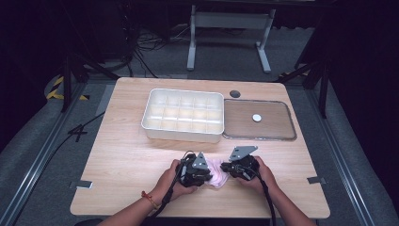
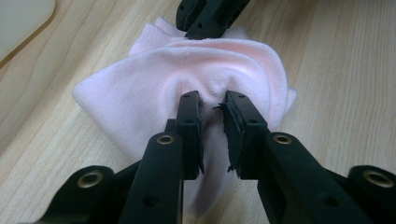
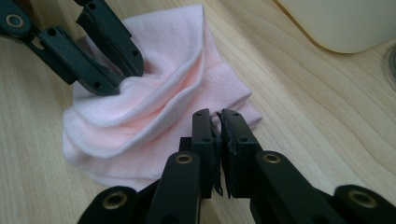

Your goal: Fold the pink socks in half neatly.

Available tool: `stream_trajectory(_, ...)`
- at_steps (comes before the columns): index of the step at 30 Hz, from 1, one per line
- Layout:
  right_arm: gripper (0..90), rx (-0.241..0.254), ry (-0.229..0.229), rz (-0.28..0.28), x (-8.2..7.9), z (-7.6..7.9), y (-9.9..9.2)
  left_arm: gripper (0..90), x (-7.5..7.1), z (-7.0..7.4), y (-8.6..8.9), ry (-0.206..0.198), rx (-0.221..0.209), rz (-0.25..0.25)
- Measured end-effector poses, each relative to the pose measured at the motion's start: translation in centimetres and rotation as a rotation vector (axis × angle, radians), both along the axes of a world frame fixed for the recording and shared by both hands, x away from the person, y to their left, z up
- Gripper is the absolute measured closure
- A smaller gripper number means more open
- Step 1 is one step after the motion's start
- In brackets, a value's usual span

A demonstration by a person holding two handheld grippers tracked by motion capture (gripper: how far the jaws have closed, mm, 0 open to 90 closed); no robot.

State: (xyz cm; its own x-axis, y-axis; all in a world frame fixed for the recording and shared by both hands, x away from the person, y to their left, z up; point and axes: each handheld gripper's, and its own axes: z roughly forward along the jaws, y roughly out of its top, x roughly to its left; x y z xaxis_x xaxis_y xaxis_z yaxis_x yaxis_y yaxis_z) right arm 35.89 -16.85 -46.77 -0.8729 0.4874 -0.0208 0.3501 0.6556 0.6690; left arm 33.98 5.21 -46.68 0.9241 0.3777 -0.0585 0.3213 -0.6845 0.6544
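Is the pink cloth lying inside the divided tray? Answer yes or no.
No, the pink cloth lies on the bare table between the two grippers, in front of the divided tray.

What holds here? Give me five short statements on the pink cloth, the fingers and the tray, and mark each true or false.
1. The left gripper is pinching a fold of the pink cloth. True.
2. The right gripper hangs open, well clear of the cloth. False: its fingers are closed on the cloth's edge.
3. The cloth lies inside the white compartment tray. False: it lies on the wooden table, nearer the person than the tray.
4. The tray's compartments look empty. True.
5. The clear lid covers the tray. False: it lies flat on the table beside the tray.
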Motion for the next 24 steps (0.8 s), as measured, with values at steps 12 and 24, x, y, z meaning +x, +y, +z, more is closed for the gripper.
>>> stream_trajectory(12, 87.1, 0.123, -0.086, 0.074, -2.2, 2.6, 1.6, 65.3, 0.0, -0.1, 0.2, 0.016, -0.026, 0.013)
stream_trajectory(24, 87.9, 0.0, -0.035, 0.09, -1.8, 0.2, 2.3, 47.3, 0.2, 0.7, 3.6, 0.005, -0.074, 0.125)
